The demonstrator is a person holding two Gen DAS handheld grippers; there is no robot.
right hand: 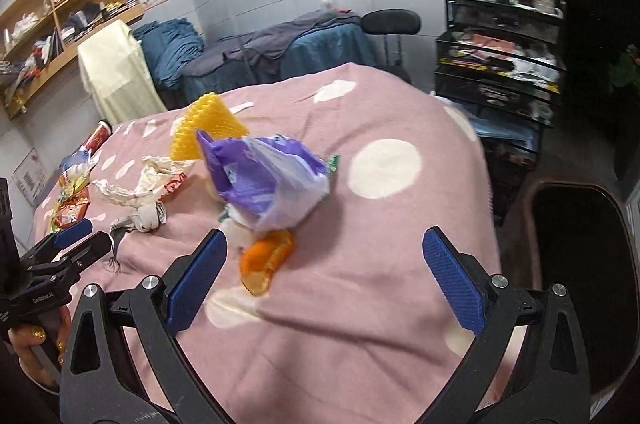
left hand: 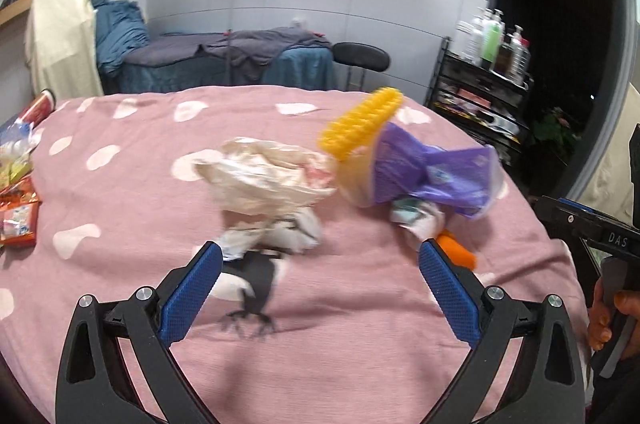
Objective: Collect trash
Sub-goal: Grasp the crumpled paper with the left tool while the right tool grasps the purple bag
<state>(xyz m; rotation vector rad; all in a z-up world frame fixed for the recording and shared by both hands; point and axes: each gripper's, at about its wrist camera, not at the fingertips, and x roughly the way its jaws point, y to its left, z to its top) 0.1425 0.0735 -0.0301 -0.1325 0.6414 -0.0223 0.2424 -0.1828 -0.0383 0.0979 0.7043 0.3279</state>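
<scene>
Snack packets (left hand: 18, 212) lie at the far left of the pink blanket (left hand: 360, 304); a white bag (left hand: 264, 180), purple wrapper (left hand: 432, 172) and orange wrapper (right hand: 266, 258) sit mid-bed; 2 grippers, left gripper (left hand: 320, 288) and right gripper (right hand: 324, 276), hover spread and empty; nothing looks collected yet.

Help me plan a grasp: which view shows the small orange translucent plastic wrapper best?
The right wrist view: the orange translucent plastic wrapper lies almost fully exposed on the pink blanket. The left wrist view shows only a sliver behind a fingertip.

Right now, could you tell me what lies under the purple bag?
Under the purple bag, an orange wrapper and some white-green packaging poke out; anything deeper is covered.
</scene>
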